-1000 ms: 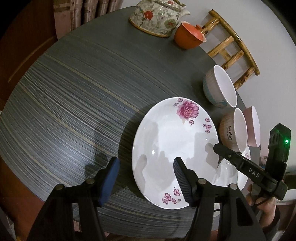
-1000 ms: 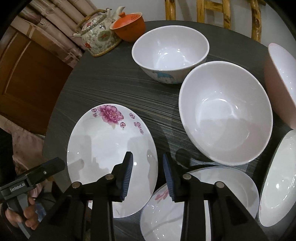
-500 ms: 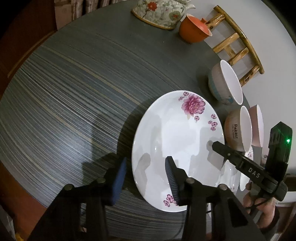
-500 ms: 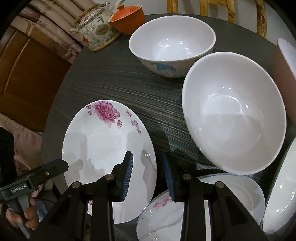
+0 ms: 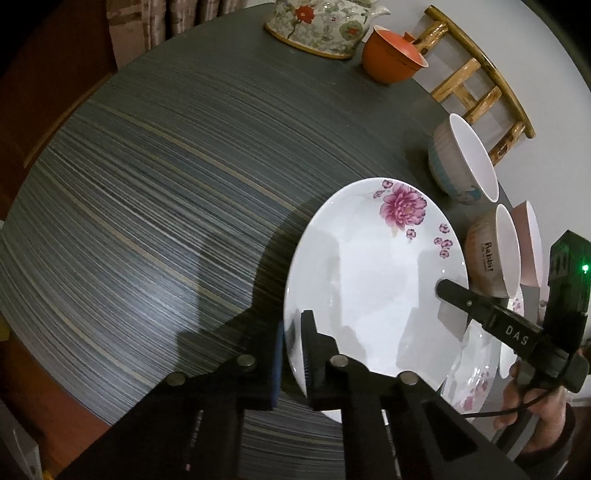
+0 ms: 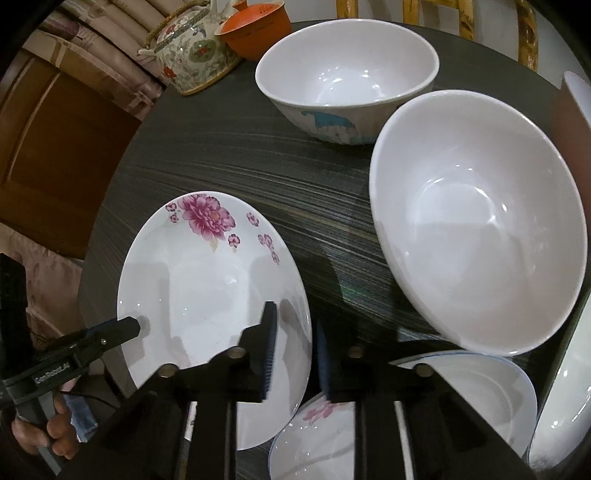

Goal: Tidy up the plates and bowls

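A white plate with pink flowers (image 5: pixel 369 277) (image 6: pixel 207 288) lies on the dark striped round table (image 5: pixel 147 184). My left gripper (image 5: pixel 291 350) is closing tight on the plate's left rim, with one pad above and one below the edge. My right gripper (image 6: pixel 295 350) is closing on the opposite rim, which sits between its pads. Each gripper also shows in the other view, reaching onto the plate's edge. Beside the plate stand a big white bowl (image 6: pixel 476 229), a bowl with a blue pattern (image 6: pixel 347 74) and a pink bowl (image 6: pixel 576 110).
Two more plates (image 6: pixel 461 398) overlap near the right gripper, one with flowers (image 6: pixel 317 435). A floral teapot (image 6: pixel 192 55) and an orange lidded cup (image 6: pixel 255 29) stand at the table's far edge. A wooden chair (image 5: pixel 476 92) is behind the table. Bare tabletop stretches left of the plate.
Both grippers went from open beside the plate to closed on its opposite rims. The left jaws narrowed the most. The bowls have not moved.
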